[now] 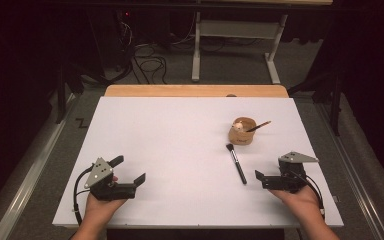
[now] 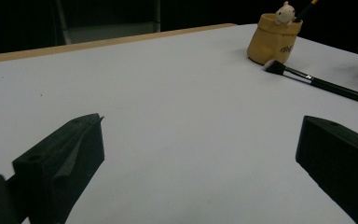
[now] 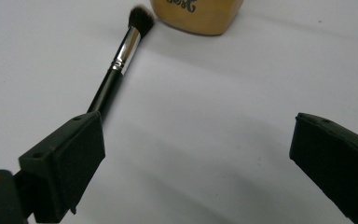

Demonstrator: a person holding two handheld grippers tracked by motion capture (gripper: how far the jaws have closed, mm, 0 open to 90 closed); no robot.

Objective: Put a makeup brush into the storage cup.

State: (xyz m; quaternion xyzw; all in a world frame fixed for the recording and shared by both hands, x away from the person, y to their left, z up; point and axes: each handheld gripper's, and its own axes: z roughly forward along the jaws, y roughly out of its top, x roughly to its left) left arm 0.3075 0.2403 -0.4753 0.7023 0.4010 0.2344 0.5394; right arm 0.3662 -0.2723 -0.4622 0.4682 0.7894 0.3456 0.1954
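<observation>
A black makeup brush (image 1: pixel 236 163) lies flat on the white table (image 1: pixel 180 150), bristles toward a tan cup (image 1: pixel 242 131). The cup holds a small white bear figure and another brush leaning out to the right. My right gripper (image 1: pixel 267 173) rests just right of the lying brush's handle end, open and empty. In the right gripper view, the brush (image 3: pixel 119 65) runs up from behind the left jaw to the cup (image 3: pixel 196 16). My left gripper (image 1: pixel 128 170) sits at the front left, open with nothing in it. The left gripper view shows the cup (image 2: pixel 273 39) and brush (image 2: pixel 314 82) far off.
A wooden strip (image 1: pixel 195 90) edges the table's far side. Beyond it are a white desk frame (image 1: pixel 235 45) and cables on the floor (image 1: pixel 147 62). Metal rails run along both sides of the table. A hand holds each gripper near the front edge.
</observation>
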